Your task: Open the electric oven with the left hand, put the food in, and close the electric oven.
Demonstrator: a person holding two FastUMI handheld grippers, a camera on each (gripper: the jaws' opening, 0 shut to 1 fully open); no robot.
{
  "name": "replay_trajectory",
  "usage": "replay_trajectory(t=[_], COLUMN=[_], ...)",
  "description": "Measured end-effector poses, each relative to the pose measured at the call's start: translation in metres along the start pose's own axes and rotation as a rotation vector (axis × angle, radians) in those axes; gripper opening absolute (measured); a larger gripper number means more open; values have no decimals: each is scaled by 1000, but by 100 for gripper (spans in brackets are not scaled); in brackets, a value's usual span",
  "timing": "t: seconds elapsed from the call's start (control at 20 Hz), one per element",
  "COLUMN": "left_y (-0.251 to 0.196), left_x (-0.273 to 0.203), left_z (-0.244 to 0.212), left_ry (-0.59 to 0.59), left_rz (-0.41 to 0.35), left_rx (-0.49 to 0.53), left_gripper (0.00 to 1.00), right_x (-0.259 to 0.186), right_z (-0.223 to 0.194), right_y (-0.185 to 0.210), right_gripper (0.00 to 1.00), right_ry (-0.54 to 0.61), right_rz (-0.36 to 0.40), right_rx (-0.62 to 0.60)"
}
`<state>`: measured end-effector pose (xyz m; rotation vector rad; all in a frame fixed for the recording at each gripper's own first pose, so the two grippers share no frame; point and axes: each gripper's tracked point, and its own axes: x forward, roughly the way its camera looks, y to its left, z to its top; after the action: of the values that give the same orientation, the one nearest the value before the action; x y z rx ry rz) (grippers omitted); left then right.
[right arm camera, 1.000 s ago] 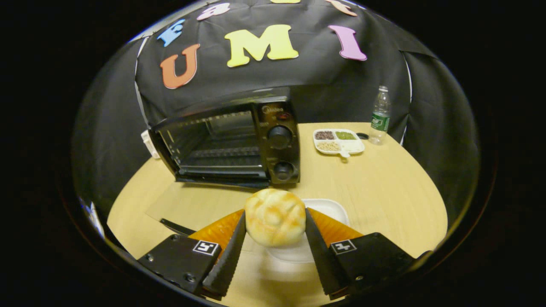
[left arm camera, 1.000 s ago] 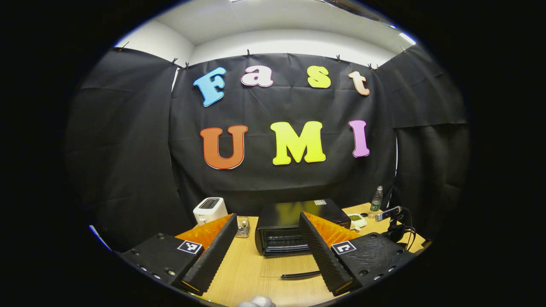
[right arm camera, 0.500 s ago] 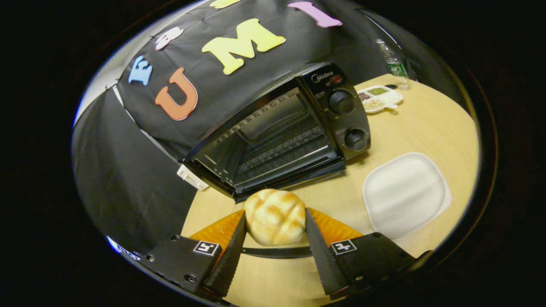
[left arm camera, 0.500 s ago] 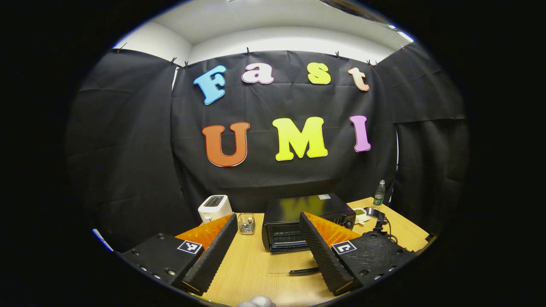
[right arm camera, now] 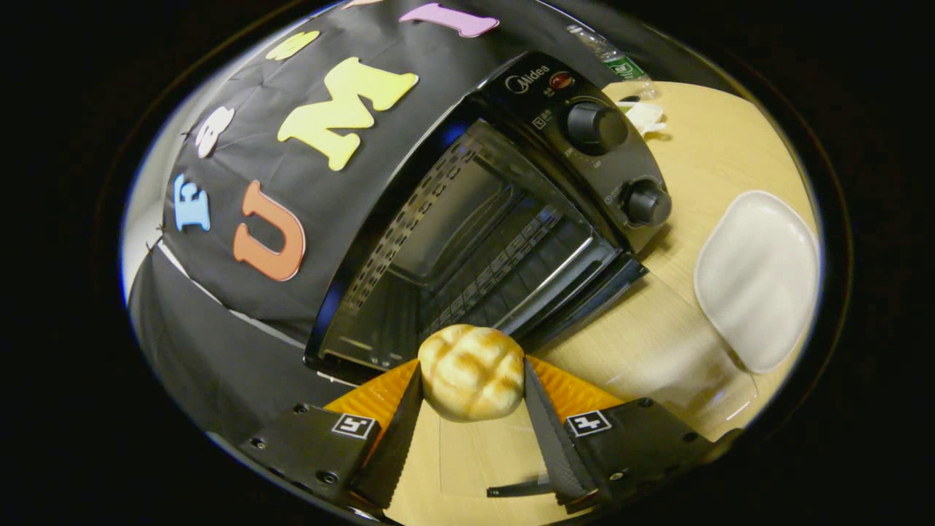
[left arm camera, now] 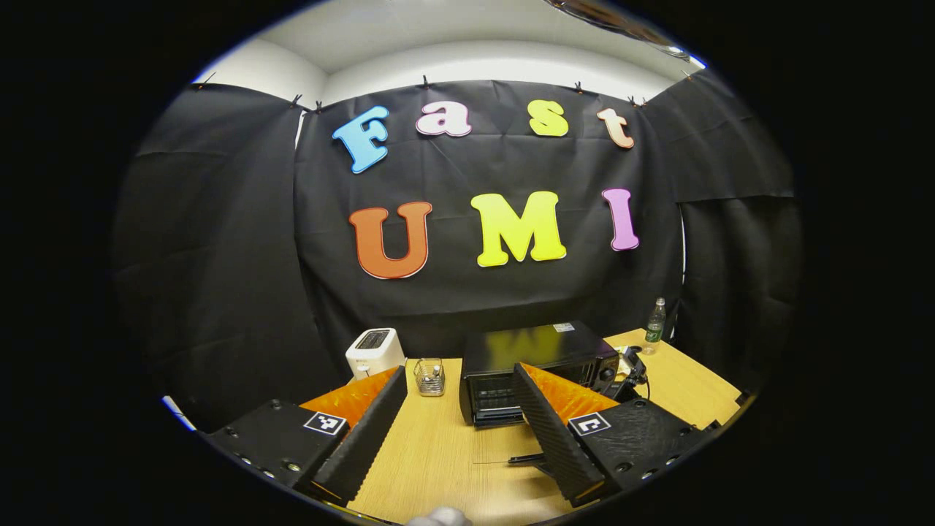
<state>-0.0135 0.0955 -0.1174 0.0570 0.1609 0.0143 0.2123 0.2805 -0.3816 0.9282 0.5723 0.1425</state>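
The black metal oven (right arm camera: 497, 219) stands open on the wooden table (right arm camera: 723, 146), its wire rack bare. At six o'clock, just before its mouth, the right gripper (right arm camera: 471, 409) clamps a round, golden, crackle-topped bun (right arm camera: 471, 372). The left gripper (left arm camera: 456, 416) gapes empty.

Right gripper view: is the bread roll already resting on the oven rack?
No: the bread roll sits between the right gripper fingers, outside the open oven.

One electric oven (right arm camera: 467, 219) with two knobs (right arm camera: 595, 126), one bread bun (right arm camera: 471, 372), one white plate (right arm camera: 760, 277). One toaster (left arm camera: 374, 352), one plastic bottle (left arm camera: 655, 325), one wire basket (left arm camera: 429, 377). Possibly one small divided dish (right arm camera: 643, 113), too blurred to confirm.
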Motion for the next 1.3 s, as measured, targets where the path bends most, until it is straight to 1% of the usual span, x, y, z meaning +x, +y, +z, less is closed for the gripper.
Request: replay_trajectory(t=[0.05, 0.1, 0.15, 0.3, 0.35, 0.4, 0.45, 0.5, 0.55, 0.6, 0.65, 0.7, 0.75, 0.8, 0.85, 0.95, 1.0, 1.1, 1.15, 1.3], left_y=[3, 5, 6, 9, 10, 10, 10, 11, 11, 11, 11, 11, 11, 11, 10, 11, 9, 7, 5, 1], left_x=[0, 1, 2, 3, 3, 6, 6, 6, 6, 6, 7, 7, 7, 8, 9, 9, 9, 10, 9, 11], left_z=[-1, -2, -3, -6, -7, -9, -9, -8, -9, -11, -13, -13, -13, -15, -15, -15, -14, -15, -14, -14], left_ry=[3, 3, 7, 14, 17, 19, 20, 21, 24, 28, 32, 34, 36, 40, 40, 39, 38, 45, 41, 33], left_rz=[2, 5, 6, 11, 10, 8, 10, 12, 13, 13, 14, 15, 14, 14, 13, 16, 16, 11, 6, 3], left_rx=[0, -1, -4, -2, -1, -1, 0, -1, -2, -3, -3, -2, -3, -3, -3, -5, -6, -7, -6, -2], left_gripper=[95, 95, 95, 95, 95, 95, 95, 95, 95, 95, 95, 95, 95, 95, 95, 95, 95, 95, 95, 95], right_x=[6, 12, 16, 31, 34, 38, 42, 44, 47, 51, 53, 54, 53, 52, 52, 54, 55, 52, 49, 42], right_z=[5, 10, 14, 25, 26, 30, 32, 34, 37, 38, 37, 39, 41, 44, 45, 47, 47, 52, 52, 52], right_y=[3, 4, 5, 8, 7, 6, 6, 7, 7, 7, 7, 7, 7, 6, 6, 2, 2, 2, 6, 8], right_gripper=[80, 77, 80, 81, 78, 80, 77, 80, 77, 77, 77, 80, 81, 81, 78, 90, 94, 98, 98, 98], right_ry=[-14, -26, -37, -77, -85, -95, -104, -112, -124, -127, -124, -132, -142, -158, -167, -165, -158, -164, -166, -166], right_rz=[-4, -9, -10, -20, -34, -45, -52, -50, -57, -61, -69, -82, -93, -107, -117, -123, -115, -120, -113, -106], right_rx=[5, 2, 2, 22, 16, 7, 4, 0, -8, -11, -19, -33, -51, -75, -98, -100, -97, -146, -170, -188])
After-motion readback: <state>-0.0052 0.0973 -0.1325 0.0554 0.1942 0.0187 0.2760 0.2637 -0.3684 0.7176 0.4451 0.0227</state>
